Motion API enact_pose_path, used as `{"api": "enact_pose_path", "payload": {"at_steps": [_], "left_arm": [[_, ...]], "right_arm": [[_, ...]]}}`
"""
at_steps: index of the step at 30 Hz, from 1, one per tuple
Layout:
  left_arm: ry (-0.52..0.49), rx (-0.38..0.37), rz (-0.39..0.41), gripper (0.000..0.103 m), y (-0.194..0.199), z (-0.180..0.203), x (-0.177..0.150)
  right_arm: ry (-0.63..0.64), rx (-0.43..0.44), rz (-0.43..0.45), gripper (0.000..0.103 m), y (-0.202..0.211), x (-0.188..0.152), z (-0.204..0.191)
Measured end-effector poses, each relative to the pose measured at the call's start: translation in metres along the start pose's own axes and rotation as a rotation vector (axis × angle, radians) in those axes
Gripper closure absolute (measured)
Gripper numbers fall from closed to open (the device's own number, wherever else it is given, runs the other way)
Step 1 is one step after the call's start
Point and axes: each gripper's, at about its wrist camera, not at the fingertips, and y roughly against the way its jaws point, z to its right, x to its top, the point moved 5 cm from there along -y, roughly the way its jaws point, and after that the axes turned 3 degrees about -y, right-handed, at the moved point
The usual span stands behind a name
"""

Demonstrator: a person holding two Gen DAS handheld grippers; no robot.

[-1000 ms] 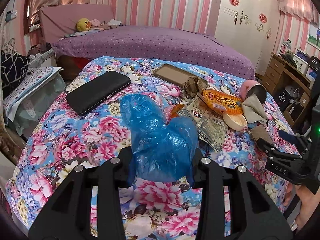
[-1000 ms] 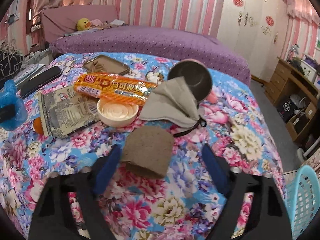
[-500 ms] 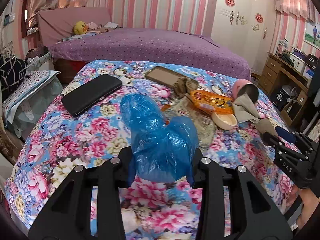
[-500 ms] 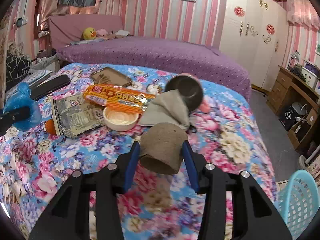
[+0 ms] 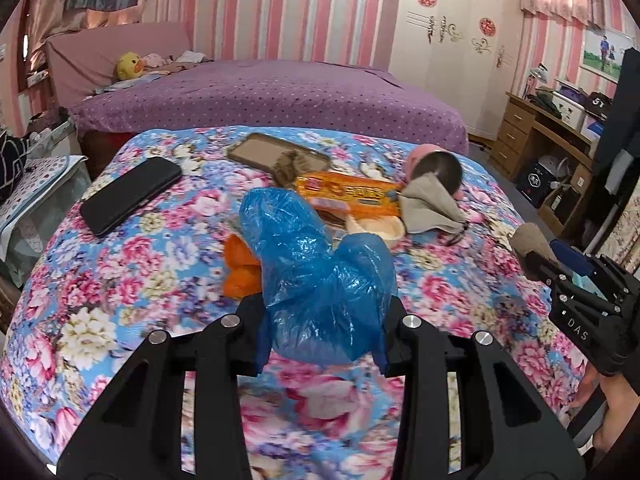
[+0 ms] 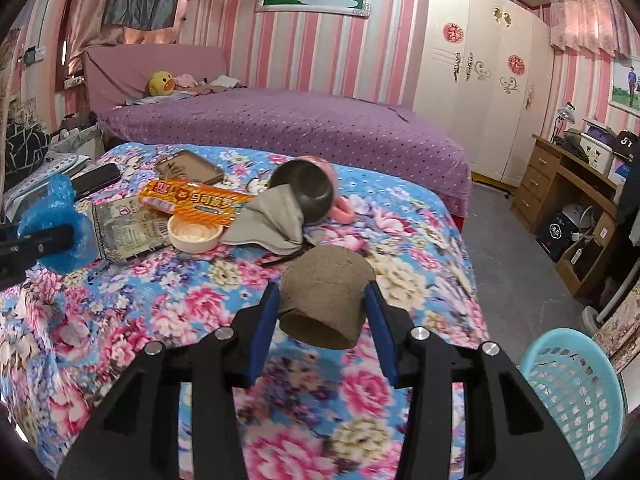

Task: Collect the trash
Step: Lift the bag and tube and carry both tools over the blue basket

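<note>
- Clamping a crumpled blue plastic bag [image 5: 320, 280], the left gripper [image 5: 320, 332] holds it above the floral cloth [image 5: 120, 280].
- Right gripper [image 6: 324, 320] pinches a brown cardboard tube [image 6: 324, 300]; turquoise basket [image 6: 576, 392] nearby.

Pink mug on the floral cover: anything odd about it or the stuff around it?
Yes. The pink mug lies tipped on its side, its dark mouth facing the camera, with a grey cloth spilling from it. Beside it, an orange snack wrapper overlaps a small white dish.

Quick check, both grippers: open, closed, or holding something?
Left gripper: closed on the crumpled blue plastic bag.
Right gripper: closed on the brown cardboard tube, lifted clear of the floral cloth.
</note>
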Motion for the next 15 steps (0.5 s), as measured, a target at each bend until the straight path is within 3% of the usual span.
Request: {"api": "enact_pose_path", "payload": {"at_steps": [15], "left_arm": [[-0.064,-0.037,-0.014,0.066,-0.01,0.063,-0.01]], "right_arm": [[-0.035,-0.041,0.01,0.059,0.018,-0.011,0.056]]}}
